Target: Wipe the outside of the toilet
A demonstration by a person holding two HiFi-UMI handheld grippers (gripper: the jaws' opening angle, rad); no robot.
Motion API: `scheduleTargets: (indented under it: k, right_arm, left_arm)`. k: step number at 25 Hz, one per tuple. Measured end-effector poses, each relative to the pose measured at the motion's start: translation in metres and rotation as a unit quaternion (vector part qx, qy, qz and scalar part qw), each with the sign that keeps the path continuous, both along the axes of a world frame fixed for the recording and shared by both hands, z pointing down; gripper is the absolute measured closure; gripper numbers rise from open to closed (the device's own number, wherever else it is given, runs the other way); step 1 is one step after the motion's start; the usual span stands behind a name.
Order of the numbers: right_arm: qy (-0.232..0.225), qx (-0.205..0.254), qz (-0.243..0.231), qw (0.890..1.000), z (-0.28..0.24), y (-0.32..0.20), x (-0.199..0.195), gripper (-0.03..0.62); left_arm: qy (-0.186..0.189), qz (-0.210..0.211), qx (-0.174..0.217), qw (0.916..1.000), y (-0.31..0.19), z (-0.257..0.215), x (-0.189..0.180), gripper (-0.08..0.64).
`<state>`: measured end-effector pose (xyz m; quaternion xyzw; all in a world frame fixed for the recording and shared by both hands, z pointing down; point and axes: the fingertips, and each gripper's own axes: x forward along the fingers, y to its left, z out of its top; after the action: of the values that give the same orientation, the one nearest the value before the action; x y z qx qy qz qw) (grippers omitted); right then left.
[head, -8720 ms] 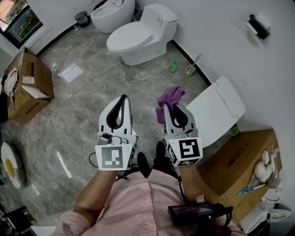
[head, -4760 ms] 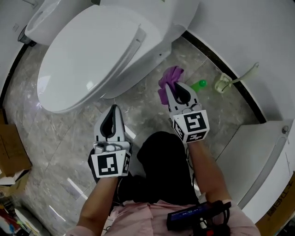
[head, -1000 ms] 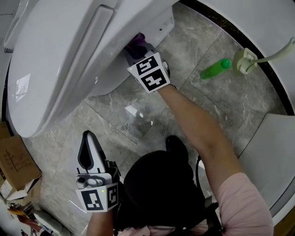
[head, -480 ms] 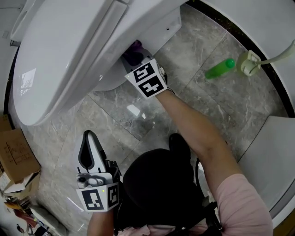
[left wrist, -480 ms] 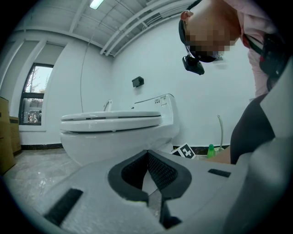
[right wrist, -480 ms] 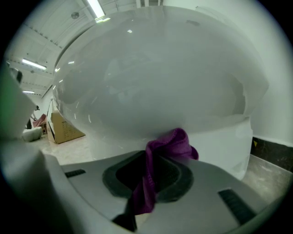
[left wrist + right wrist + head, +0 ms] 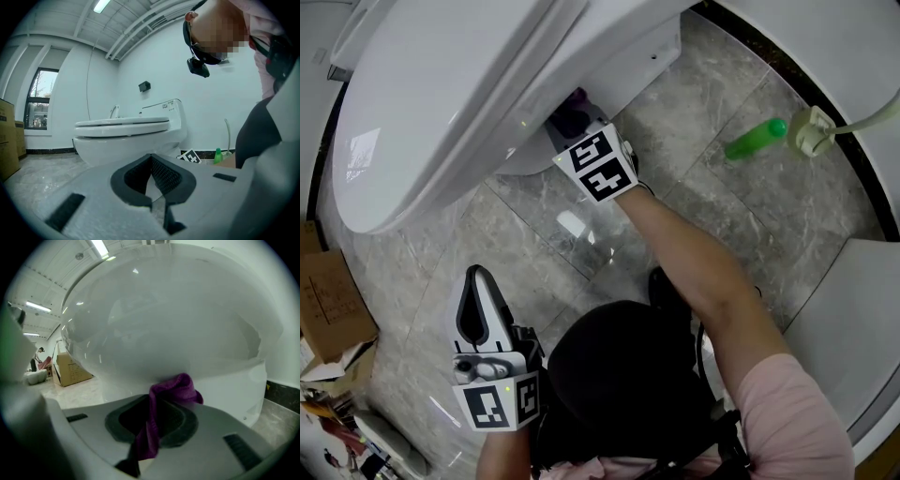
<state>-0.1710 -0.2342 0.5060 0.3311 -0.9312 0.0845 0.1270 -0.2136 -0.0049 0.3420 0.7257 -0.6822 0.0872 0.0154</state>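
Top centre, right gripper (image 7: pixel 566 112) jaws pinch purple cloth (image 7: pixel 174 386) against the toilet (image 7: pixel 164 319); lower left, left gripper (image 7: pixel 474 277) jaws meet, empty; tank print (image 7: pixel 167 105) illegible.

toilet (image 7: pixel 469 84) glossy smooth ceramic; cloth (image 7: pixel 176 387) soft purple fabric; floor (image 7: pixel 694 103) polished marble-look tile; box (image 7: pixel 328 300) matt cardboard.
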Motion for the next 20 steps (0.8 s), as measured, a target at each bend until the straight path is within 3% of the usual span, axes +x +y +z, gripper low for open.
scheduleTargets:
  k: [20]
  right_arm:
    - [-0.011, -0.013, -0.058, 0.998, 0.006, 0.055, -0.069, 0.537]
  left_arm:
    - [-0.008, -0.045, 0.012, 0.9989, 0.043, -0.009, -0.037, 0.552]
